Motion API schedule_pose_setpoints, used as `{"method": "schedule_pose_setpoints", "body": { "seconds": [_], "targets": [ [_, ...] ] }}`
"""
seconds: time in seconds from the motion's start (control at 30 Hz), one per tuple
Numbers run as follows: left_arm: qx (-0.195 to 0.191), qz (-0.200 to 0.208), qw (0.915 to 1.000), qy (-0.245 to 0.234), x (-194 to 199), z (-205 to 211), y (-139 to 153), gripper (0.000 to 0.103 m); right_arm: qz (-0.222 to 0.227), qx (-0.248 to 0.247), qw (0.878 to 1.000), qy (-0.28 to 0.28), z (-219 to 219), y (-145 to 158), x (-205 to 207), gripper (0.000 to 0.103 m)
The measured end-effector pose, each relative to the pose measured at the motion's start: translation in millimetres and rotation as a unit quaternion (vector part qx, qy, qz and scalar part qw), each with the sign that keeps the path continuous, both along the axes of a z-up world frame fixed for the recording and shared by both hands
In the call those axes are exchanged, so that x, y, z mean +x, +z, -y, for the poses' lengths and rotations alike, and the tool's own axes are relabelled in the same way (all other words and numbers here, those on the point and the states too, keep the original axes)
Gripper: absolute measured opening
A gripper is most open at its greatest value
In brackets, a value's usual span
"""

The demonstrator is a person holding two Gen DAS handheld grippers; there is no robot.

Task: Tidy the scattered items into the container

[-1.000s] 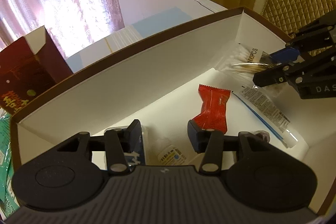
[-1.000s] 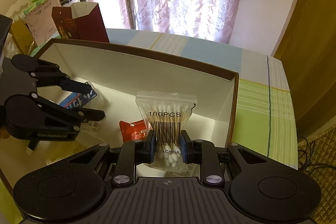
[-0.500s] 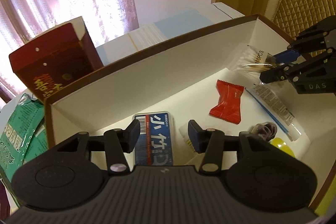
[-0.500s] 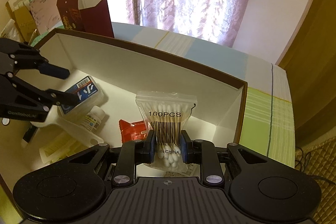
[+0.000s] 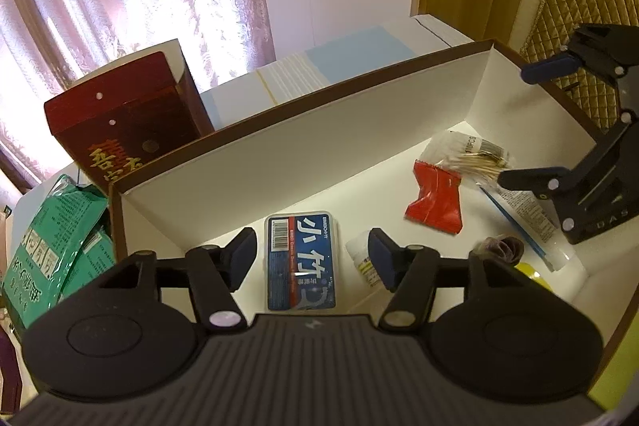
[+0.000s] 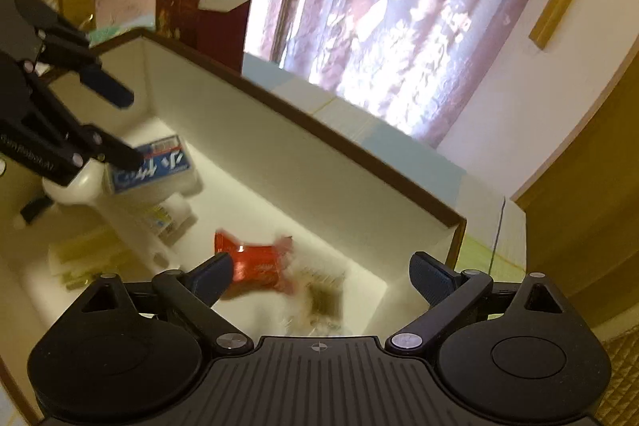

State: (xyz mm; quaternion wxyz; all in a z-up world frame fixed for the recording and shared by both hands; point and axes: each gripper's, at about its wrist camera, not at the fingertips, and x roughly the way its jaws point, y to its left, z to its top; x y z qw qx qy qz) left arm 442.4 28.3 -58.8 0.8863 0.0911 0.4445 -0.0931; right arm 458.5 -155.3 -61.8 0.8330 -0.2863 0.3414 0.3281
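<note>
From the left wrist we look down into the white box (image 5: 303,162) with its brown rim. Our left tool (image 5: 312,253) hangs spread wide with nothing in it, and right between its fingers lies the blue card pack (image 5: 300,262), flat, long axis running away from us. Just beside the right finger sits a small white bottle (image 5: 361,258) on its side. Further out there's the red wrapper (image 5: 435,200), crinkled, twisted ends pointing toward the far wall and back at us. Beyond it, touching, the clear bag of cotton swabs (image 5: 467,156) lies flat with its sticks pointing toward the right tool (image 5: 527,130), which hovers above it, spread wide. A toothpaste tube (image 5: 527,214) slants under that tool.

Over to the right wrist: our right tool (image 6: 321,276) gapes wide, holding nothing. The swab bag (image 6: 319,300) is a blur low between its fingers in the box's corner, the red wrapper (image 6: 255,264) by the left finger. The left tool (image 6: 120,126) hovers above the blue pack (image 6: 153,166). A dark red carton (image 6: 203,14) stands outside on the bench.
</note>
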Motion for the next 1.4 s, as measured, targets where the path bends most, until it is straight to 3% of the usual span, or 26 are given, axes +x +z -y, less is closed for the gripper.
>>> {"method": "schedule_pose_setpoints", "body": {
  "seconds": [0.33, 0.8, 1.07, 1.4],
  "targets": [
    [0.001, -0.004, 0.9996, 0.029, -15.6, -6.3, 11.8, 0.074, -0.033, 0.025, 0.999, 0.007, 9.8, 11.1, -20.7, 0.100],
    [0.011, 0.009, 0.9987, 0.048, -39.7, -2.7, 34.7, 0.083, -0.070, 0.069, 0.994, -0.040, 11.6, 19.0, -33.3, 0.100],
    [0.018, 0.016, 0.9979, 0.060, -60.6, 0.0, 48.3, 0.087, -0.095, 0.117, 0.984, -0.096, 20.5, 27.0, -43.1, 0.100],
    [0.019, 0.030, 0.9957, 0.086, -101.6, 5.0, 63.5, 0.092, -0.081, 0.142, 0.978, -0.131, 28.5, 43.8, -83.7, 0.100]
  ]
}}
